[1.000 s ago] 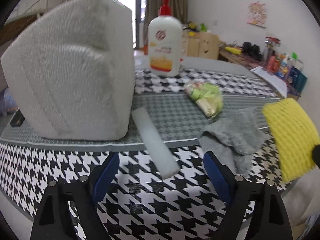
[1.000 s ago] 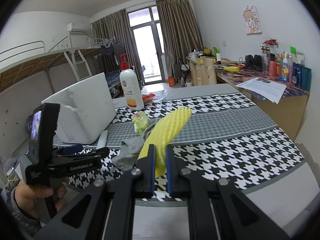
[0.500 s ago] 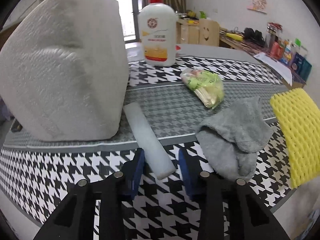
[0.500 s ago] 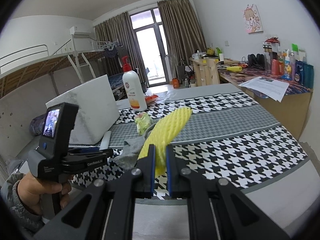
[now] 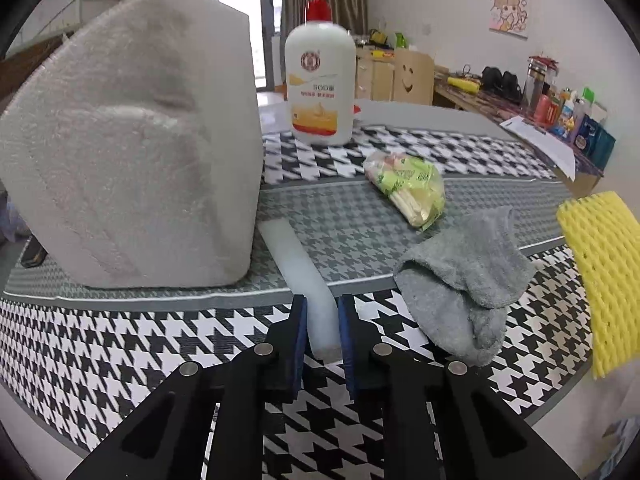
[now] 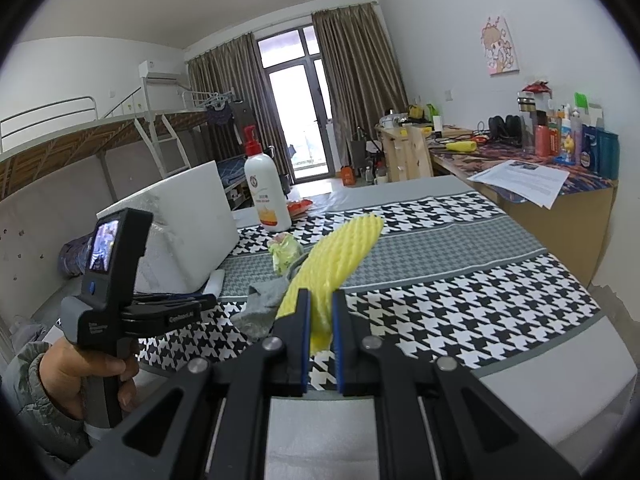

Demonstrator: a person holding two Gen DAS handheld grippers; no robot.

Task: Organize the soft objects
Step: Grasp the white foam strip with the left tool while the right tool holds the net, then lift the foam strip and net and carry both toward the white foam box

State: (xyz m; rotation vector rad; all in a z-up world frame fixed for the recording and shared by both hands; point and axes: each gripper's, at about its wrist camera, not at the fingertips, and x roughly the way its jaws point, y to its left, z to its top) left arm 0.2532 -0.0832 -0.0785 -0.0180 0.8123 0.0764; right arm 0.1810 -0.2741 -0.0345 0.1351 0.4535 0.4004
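Room: dormitory with a raised bunk bed [image 6: 80, 128], brown curtains, glass balcony door [image 6: 298, 100], cluttered desk [image 6: 560, 176] along the right wall.
Surface: table under a black-and-white houndstooth cloth [image 5: 120, 344] with grey bands.
Left gripper [image 5: 322, 320]: jaws closing on the near end of a white foam strip [image 5: 298, 268]; blue pads lie against both its sides. The strip lies flat, its far end just beside the foam block.
Right gripper [image 6: 320, 320]: clenched on the near end of a yellow foam net sleeve [image 6: 336, 256], which reaches forward over the cloth.
Foam block [image 5: 132, 140]: large, white, standing at left.
Grey sock [image 5: 464, 276]: crumpled, between strip and yellow sleeve.
Snack bag [image 5: 408, 186]: green-yellow, clear wrap, behind the sock.
Pump bottle [image 5: 320, 76]: white, red pump, upright at the back.
Person's hand [image 6: 76, 376]: grips the left tool's handle; sleeve visible.
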